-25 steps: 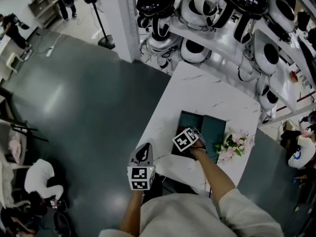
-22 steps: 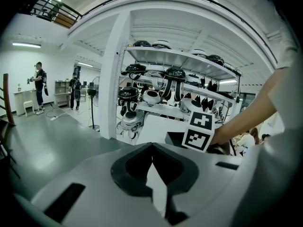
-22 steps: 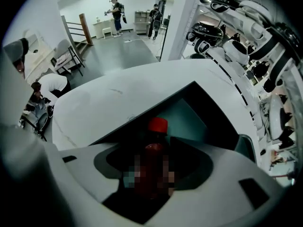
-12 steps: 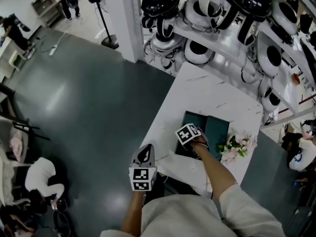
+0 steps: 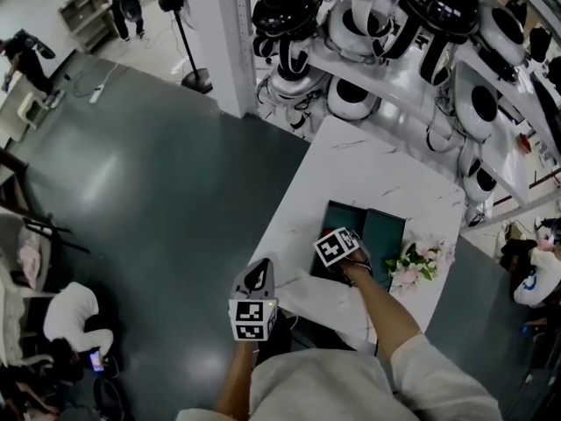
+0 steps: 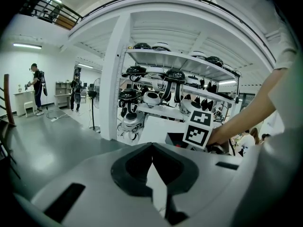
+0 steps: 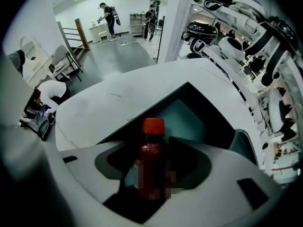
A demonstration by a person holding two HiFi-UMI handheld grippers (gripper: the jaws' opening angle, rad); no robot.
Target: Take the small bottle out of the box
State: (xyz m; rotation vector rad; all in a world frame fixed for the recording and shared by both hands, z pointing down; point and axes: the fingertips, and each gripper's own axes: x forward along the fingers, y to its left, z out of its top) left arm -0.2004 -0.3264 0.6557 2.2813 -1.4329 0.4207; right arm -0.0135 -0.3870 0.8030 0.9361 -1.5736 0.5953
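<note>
A small dark-red bottle (image 7: pixel 150 167) with a red cap stands upright between the jaws of my right gripper (image 7: pixel 151 174), which is shut on its body. Right behind and below it lies the open dark-teal box (image 7: pixel 182 110). In the head view the right gripper (image 5: pixel 344 254) hangs over the box's (image 5: pixel 384 224) near left corner, and its marker cube hides the bottle. My left gripper (image 5: pixel 256 274) is held off the table's left edge, above the floor, its jaws together and empty. In the left gripper view, the left gripper (image 6: pixel 152 156) points toward the table.
The box sits on a white marble table (image 5: pixel 351 169). A bunch of pale flowers (image 5: pixel 416 257) lies right of the box. Shelves of black-and-white robot heads (image 5: pixel 394 24) stand behind the table. Grey floor (image 5: pixel 158 191) spreads to the left, with people far off.
The head view has shifted a little. My right gripper stays over the box's near left corner, and the left gripper has hardly moved.
</note>
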